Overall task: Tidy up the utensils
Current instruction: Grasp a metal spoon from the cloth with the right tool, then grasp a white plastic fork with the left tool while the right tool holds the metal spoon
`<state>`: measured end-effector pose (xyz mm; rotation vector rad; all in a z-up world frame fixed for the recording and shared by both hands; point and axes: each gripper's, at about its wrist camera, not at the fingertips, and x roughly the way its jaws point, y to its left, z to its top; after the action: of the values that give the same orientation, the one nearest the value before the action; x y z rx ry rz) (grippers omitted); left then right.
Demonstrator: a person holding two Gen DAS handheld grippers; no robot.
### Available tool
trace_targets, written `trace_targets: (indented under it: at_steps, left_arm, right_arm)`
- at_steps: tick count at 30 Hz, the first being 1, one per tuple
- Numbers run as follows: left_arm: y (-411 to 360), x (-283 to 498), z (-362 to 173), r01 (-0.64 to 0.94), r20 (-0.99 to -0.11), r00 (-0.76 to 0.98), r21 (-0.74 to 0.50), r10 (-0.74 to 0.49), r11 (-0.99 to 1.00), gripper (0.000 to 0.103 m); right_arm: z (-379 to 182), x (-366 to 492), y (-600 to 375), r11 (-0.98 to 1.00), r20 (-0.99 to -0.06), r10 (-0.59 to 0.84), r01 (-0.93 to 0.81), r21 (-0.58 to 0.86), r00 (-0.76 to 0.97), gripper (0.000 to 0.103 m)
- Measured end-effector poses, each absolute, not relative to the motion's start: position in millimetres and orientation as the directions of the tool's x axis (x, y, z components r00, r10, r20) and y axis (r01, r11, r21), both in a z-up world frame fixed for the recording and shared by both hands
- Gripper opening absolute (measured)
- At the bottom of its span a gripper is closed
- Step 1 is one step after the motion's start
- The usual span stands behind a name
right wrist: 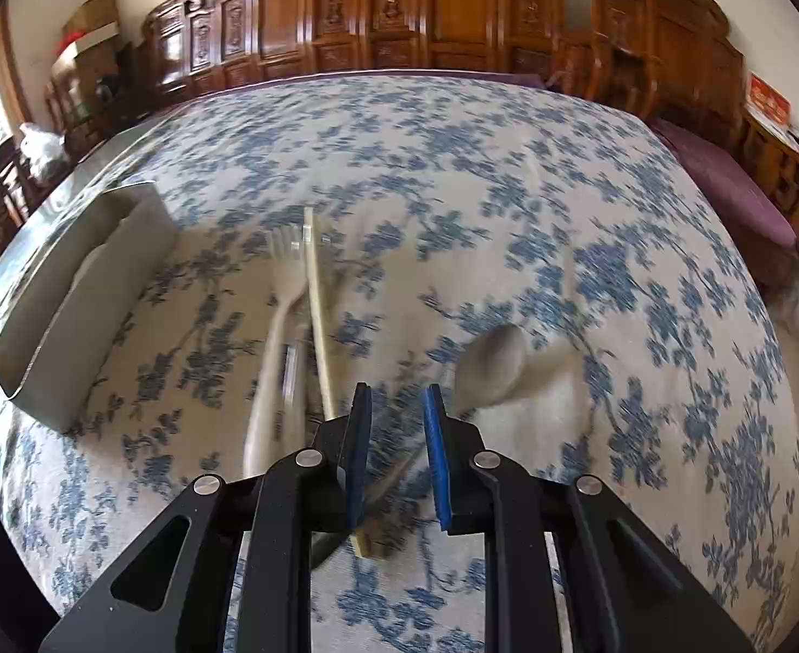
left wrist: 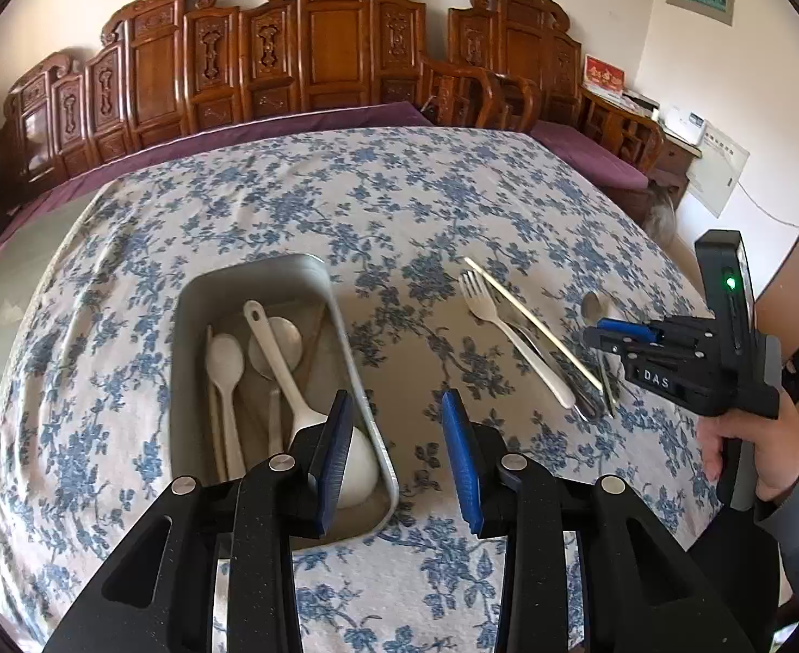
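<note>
A grey rectangular tray (left wrist: 339, 326) on the floral tablecloth holds white spoons (left wrist: 225, 364), a metal spoon and chopsticks. My left gripper (left wrist: 396, 451) is open and empty, over the tray's near right edge. To the right lie a white fork (left wrist: 513, 337), a chopstick (left wrist: 530, 321) and metal utensils. My right gripper (right wrist: 396, 430) is open above the handles of this pile; the right wrist view is blurred. There the fork (right wrist: 274, 337), the chopstick (right wrist: 317, 305), a metal spoon (right wrist: 489, 364) and the tray (right wrist: 73, 315) show.
The table is covered by a blue floral cloth (left wrist: 399, 201). Carved wooden chairs (left wrist: 312, 49) and a purple-cushioned bench (left wrist: 584, 158) stand behind it. The person's hand (left wrist: 753, 446) holds the right gripper at the table's right edge.
</note>
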<state>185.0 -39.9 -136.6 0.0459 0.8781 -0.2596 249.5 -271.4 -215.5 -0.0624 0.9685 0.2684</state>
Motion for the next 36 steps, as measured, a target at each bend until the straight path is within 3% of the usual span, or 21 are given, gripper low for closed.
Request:
trace_targets:
  at_steps: [4, 6, 10, 13, 17, 25, 27, 36]
  left_arm:
    - [-47.3, 182.0, -137.5, 0.26, -0.768, 0.604, -0.062, -0.212, 0.964, 0.032]
    - [-50.0, 180.9, -136.2, 0.266, -0.767, 0.604, -0.059, -0.214, 0.962, 0.032]
    - [-51.8, 178.9, -135.4, 0.271, -0.767, 0.605, -0.056, -0.215, 0.961, 0.032]
    - [-52.3, 177.9, -135.9, 0.272, -0.767, 0.604, -0.057, -0.217, 0.96, 0.032]
    - [-51.9, 178.9, -136.8, 0.271, -0.768, 0.603, -0.06, -0.218, 0.961, 0.032]
    - [-54.4, 181.8, -139.6, 0.273, -0.77, 0.599, -0.062, -0.22, 0.96, 0.032]
    - [-56.4, 183.4, -140.9, 0.276, -0.772, 0.596, -0.062, -0.221, 0.959, 0.032]
    - [-79.2, 201.5, -151.6, 0.298, -0.787, 0.571, -0.068, -0.235, 0.952, 0.032]
  right_arm:
    - [-222.5, 255.1, -278.4, 0.975, -0.836, 0.172, -0.209, 0.071, 0.522, 0.022]
    - [-225.1, 257.7, -281.3, 0.981, -0.841, 0.155, -0.18, 0.07, 0.519, 0.031]
    - [-228.4, 260.8, -285.6, 0.989, -0.844, 0.12, -0.139, 0.055, 0.523, 0.034]
    - [-231.4, 265.2, -289.5, 0.992, -0.848, 0.107, -0.112, 0.057, 0.52, 0.052]
    - [-233.0, 271.9, -292.6, 0.992, -0.842, 0.116, -0.094, 0.078, 0.527, 0.055]
    - [-235.6, 290.2, -283.9, 0.996, -0.836, 0.068, -0.092, 0.021, 0.544, 0.052]
    - [-234.6, 290.4, -284.6, 0.996, -0.832, 0.057, -0.087, 0.01, 0.552, 0.034]
    - [-210.7, 268.4, -293.8, 0.983, -0.804, 0.168, -0.156, 0.095, 0.57, 0.031]
